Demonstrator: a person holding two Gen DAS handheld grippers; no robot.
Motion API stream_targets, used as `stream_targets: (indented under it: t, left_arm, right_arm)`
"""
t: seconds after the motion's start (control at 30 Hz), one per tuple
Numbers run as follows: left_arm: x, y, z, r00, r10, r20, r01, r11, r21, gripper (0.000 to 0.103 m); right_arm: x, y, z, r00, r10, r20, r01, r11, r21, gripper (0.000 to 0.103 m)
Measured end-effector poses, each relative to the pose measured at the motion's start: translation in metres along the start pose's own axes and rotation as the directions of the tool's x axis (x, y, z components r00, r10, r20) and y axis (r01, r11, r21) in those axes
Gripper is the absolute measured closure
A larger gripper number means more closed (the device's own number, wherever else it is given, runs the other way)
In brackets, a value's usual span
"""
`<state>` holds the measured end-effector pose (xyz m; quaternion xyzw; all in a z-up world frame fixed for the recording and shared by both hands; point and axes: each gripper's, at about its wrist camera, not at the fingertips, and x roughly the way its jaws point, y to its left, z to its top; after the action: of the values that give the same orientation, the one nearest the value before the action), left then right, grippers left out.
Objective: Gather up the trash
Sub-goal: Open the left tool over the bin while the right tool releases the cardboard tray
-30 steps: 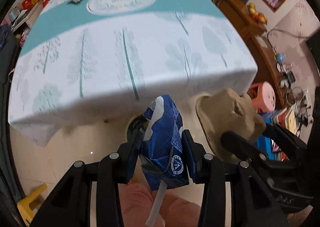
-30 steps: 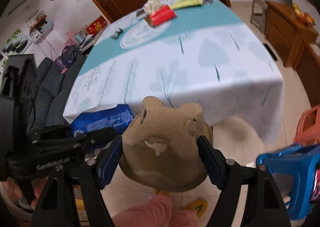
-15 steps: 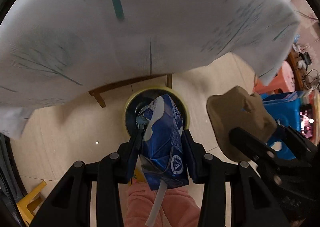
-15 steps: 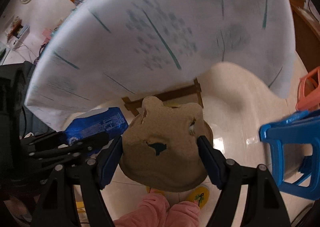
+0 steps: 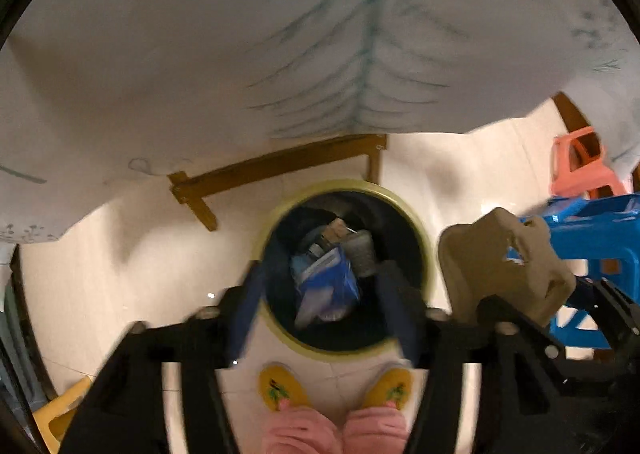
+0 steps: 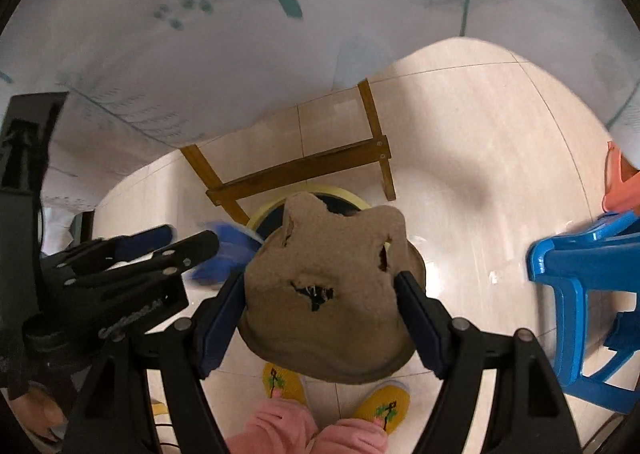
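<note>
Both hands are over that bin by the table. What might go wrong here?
1. The brown pulp tray in the right gripper looks almost as wide as the bin opening, so it may catch on the rim.
2. The left gripper is opening over the blue carton; the carton could snag and tip out.

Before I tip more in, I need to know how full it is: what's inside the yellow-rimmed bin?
Inside the bin a blue carton tumbles below the left claw, whose jaws are opening, onto grey scraps. The dark liner hides the bottom.
</note>
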<state>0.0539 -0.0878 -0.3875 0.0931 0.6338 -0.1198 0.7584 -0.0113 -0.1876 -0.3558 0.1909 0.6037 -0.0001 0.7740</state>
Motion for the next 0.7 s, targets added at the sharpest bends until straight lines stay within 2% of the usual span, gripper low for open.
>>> stream_targets:
  t: [0.03, 0.17, 0.3, 0.57, 0.7]
  left_arm:
    - [0.001, 0.002, -0.001, 1.0, -0.002, 0.003, 0.002, 1.0, -0.002, 0.03]
    - [0.005, 0.016, -0.007, 1.0, 0.024, 0.014, -0.024, 1.0, 0.002, 0.022]
    - [-0.001, 0.028, -0.015, 0.999, 0.04, 0.026, -0.039, 0.999, -0.01, 0.021]
    - [-0.018, 0.058, -0.03, 0.995, 0.08, 0.052, -0.074, 0.991, -0.112, 0.021]
    - [-0.025, 0.065, -0.032, 0.993, 0.091, 0.077, -0.082, 0.99, -0.115, 0.021]
  right_arm:
    - [0.004, -0.001, 0.0, 1.0, -0.001, 0.001, 0.001, 1.0, 0.005, 0.027]
    - [0.016, -0.002, 0.0, 1.0, -0.01, 0.003, 0.01, 1.0, 0.012, 0.027]
    - [0.024, 0.001, 0.001, 1.0, -0.015, -0.001, 0.015, 1.0, 0.005, 0.027]
    - [0.029, 0.023, 0.009, 1.0, -0.025, 0.005, 0.026, 0.998, -0.053, 0.027]
    - [0.034, 0.037, 0.016, 1.0, -0.022, -0.008, 0.021, 0.996, -0.083, 0.026]
